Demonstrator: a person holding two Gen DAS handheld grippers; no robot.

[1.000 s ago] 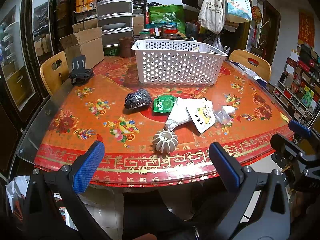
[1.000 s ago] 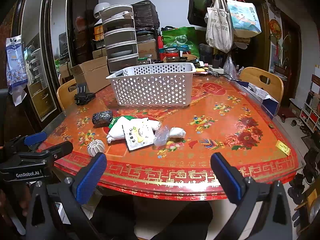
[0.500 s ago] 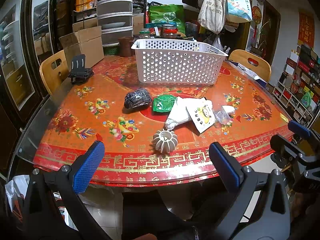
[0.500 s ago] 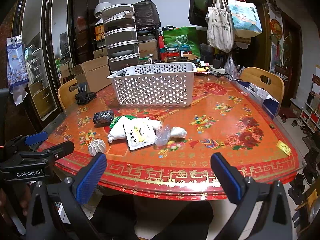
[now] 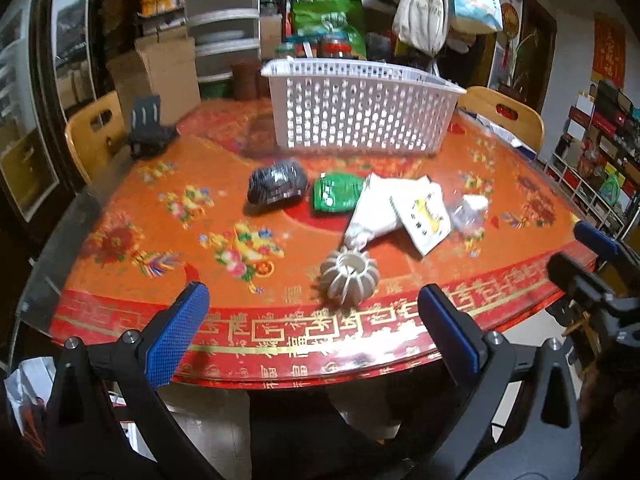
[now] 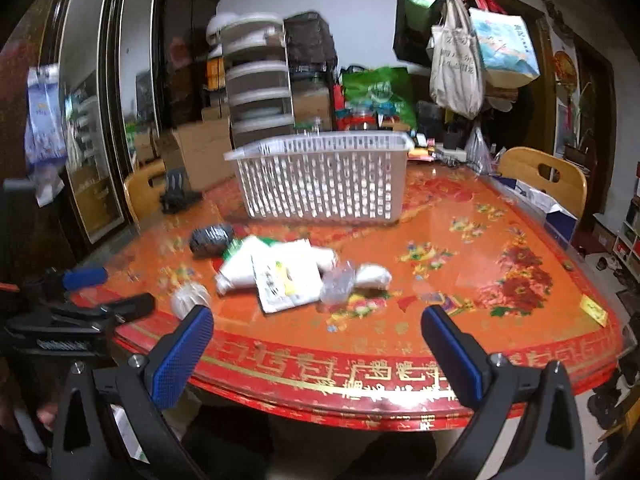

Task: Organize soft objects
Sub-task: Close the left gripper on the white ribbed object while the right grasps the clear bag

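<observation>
A red patterned table (image 5: 132,236) is filling mid-frame, with a white perforated basket (image 5: 360,112) sitting toward the top centre. Below it the soft objects are lying loose: white pouches (image 5: 384,208), a dark bundle (image 5: 276,186), a green packet (image 5: 338,196) and a ribbed white ball (image 5: 350,276) lowest. Both the left gripper (image 5: 312,324) and right gripper (image 6: 316,340) are hanging at the bottom edge, jaws spread wide, holding nothing.

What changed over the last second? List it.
Both tools have moved forward toward the table: the left tool now sits close before the ribbed white ball, and the right tool has advanced too. Both stay open and empty. The soft packets and white basket have not moved.
</observation>
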